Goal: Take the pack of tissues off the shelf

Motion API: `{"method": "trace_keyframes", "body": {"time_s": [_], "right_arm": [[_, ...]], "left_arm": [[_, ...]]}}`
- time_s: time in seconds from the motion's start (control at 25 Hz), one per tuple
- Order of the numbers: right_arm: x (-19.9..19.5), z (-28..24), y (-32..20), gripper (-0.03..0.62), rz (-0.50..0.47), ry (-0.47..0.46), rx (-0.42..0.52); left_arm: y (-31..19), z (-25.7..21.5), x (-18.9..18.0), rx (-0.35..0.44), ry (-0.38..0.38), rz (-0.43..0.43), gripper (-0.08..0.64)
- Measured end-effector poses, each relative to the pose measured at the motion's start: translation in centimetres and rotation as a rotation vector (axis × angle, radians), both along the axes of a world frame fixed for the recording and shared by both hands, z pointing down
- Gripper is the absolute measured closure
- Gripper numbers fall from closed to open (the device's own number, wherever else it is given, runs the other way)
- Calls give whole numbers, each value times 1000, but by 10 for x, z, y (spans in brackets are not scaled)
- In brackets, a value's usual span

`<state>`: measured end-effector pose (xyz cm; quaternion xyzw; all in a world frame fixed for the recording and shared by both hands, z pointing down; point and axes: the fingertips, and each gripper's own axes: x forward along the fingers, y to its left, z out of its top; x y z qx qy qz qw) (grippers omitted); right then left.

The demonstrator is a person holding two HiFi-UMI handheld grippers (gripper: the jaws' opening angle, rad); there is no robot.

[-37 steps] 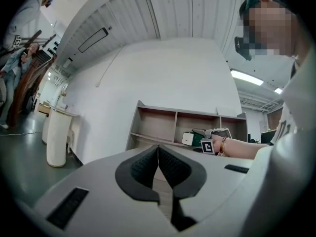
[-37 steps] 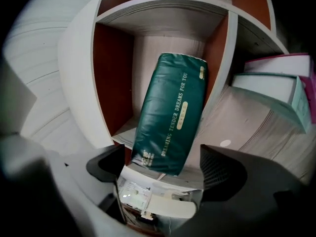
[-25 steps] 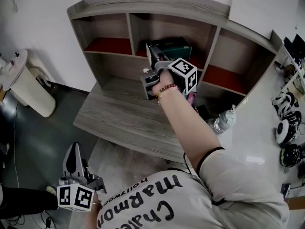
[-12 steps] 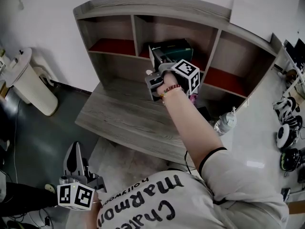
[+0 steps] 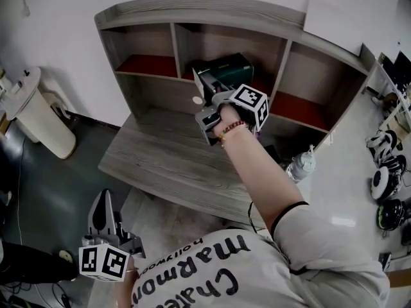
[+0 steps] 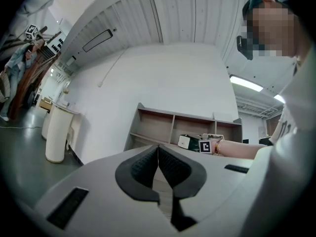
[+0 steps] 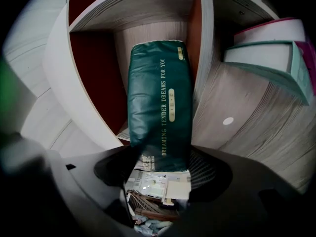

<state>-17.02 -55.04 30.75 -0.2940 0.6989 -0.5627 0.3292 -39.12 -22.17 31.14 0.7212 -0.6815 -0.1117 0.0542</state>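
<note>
Low at the near left, the left gripper (image 6: 158, 151) is held level, its jaws pressed together with nothing between them. Past the wooden worktop (image 5: 160, 153), the right gripper (image 7: 160, 166) is reached into the middle compartment of the shelf (image 5: 192, 8). Its jaws have just been closing and are clamped on the near end of the dark green pack of tissues (image 7: 160, 98), whose far end lies inside that compartment.

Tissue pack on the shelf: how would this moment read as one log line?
right tongs: just closing, gripping tissue pack | tissue pack: in shelf middle compartment | left tongs: shut, empty
</note>
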Motion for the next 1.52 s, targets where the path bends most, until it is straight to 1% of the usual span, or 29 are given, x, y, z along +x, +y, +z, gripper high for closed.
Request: {"method": "trace_keyframes", "body": {"time_s": [0.76,0.88,1.24,1.52], "right_arm": [[-4,17,38,259,-150,101,101],[-5,19,42,259,-174,109,109],[-13,32,69,259,-227,203,115],[-26,43,96,259,-303,213,108]], "left_arm": [[-13,14,17,8,31,33,541],[-19,11,19,5,28,38,541],[-35,6,31,-4,31,74,541],[-32,13,34,-2,49,82,541]]}}
